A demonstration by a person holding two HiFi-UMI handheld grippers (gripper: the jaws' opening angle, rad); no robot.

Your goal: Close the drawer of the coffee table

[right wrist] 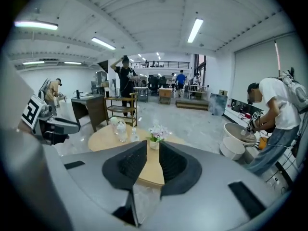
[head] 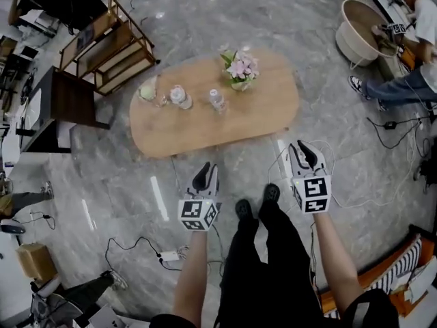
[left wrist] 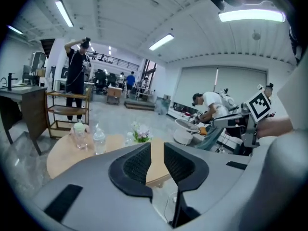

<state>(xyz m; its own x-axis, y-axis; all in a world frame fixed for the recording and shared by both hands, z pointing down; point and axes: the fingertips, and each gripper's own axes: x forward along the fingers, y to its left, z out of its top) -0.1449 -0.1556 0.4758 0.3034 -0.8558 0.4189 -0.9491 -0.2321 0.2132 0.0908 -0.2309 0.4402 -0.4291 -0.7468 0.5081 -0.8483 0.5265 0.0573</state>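
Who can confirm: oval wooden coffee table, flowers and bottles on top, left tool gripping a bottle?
Wrong on the grip. The left gripper view shows the left tool empty, jaws slightly apart. The bottles stand with the flowers on the oval wooden coffee table.

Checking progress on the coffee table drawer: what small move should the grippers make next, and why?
Probably lower the left gripper toward the near edge of the coffee table. Both it and the right gripper hang empty over the floor, short of the table, jaws slightly apart, and no drawer front shows from above.
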